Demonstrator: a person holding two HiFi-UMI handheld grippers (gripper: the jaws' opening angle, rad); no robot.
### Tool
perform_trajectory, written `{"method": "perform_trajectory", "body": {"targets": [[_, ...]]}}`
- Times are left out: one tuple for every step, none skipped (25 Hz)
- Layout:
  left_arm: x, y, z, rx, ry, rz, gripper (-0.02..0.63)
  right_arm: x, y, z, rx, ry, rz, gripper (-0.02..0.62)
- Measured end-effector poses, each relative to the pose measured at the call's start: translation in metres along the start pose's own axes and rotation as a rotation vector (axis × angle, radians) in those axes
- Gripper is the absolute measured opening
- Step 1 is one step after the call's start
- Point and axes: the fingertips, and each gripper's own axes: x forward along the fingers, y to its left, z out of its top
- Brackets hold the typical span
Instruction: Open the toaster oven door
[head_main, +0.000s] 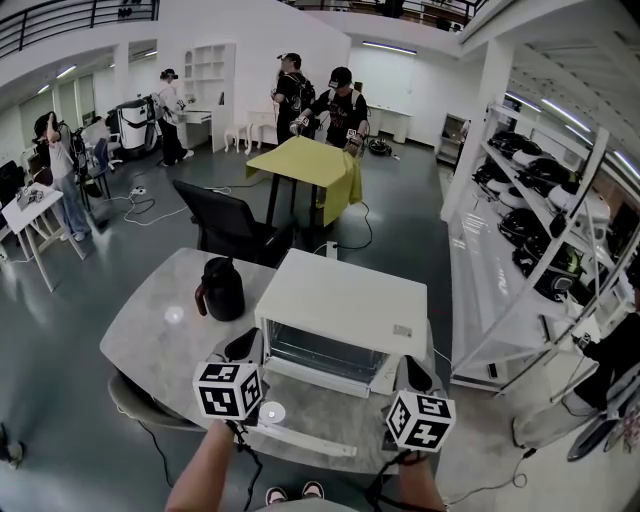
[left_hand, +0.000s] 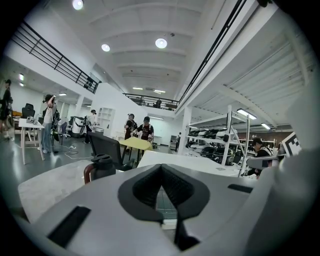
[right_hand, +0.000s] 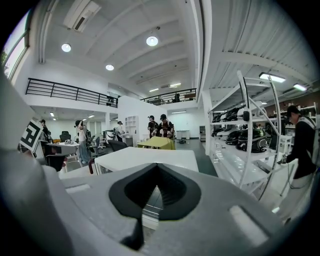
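Note:
A white toaster oven (head_main: 345, 300) stands on the round grey table (head_main: 150, 340). Its front faces me, and a wire rack shows in the dark opening (head_main: 322, 352). A glass door panel with a white handle bar (head_main: 305, 440) appears to lie folded down flat in front of it. My left gripper (head_main: 243, 345) is by the oven's front left corner and my right gripper (head_main: 418, 372) by its front right corner. Both hold nothing. In the left gripper view the jaws (left_hand: 161, 167) meet at the tip. The right gripper view shows the jaws (right_hand: 157, 167) closed the same way, pointing over the oven top (right_hand: 150, 157).
A dark jug (head_main: 220, 288) with a brown handle stands on the table left of the oven. A black chair (head_main: 225, 225) and a yellow-covered table (head_main: 305, 165) are behind. White shelving with helmets (head_main: 540, 220) runs along the right. Several people stand further back.

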Motion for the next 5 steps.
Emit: {"method": "perform_trajectory", "body": {"targets": [[-0.0007,0.0009,-0.0004,0.000,0.002,0.001,0.005,-0.0001,0.0002,-0.0001,0.000,0.003,-0.002,0.005],[-0.0012,0.0018,-0.0009,0.000,0.004,0.002,0.005,-0.0001,0.0005,-0.0002,-0.001,0.005,-0.003,0.005],[-0.0015,0.0029,-0.0016,-0.001,0.006,0.003,0.005,0.0001,0.0009,-0.0005,-0.001,0.008,-0.004,0.005],[-0.0016,0.0039,-0.0024,-0.002,0.008,0.004,0.005,0.0003,0.0014,-0.0008,-0.002,0.009,-0.004,0.005],[-0.0017,0.0049,-0.0032,-0.003,0.010,0.006,0.005,0.0006,0.0018,-0.0011,-0.003,0.011,-0.003,0.005]]}}
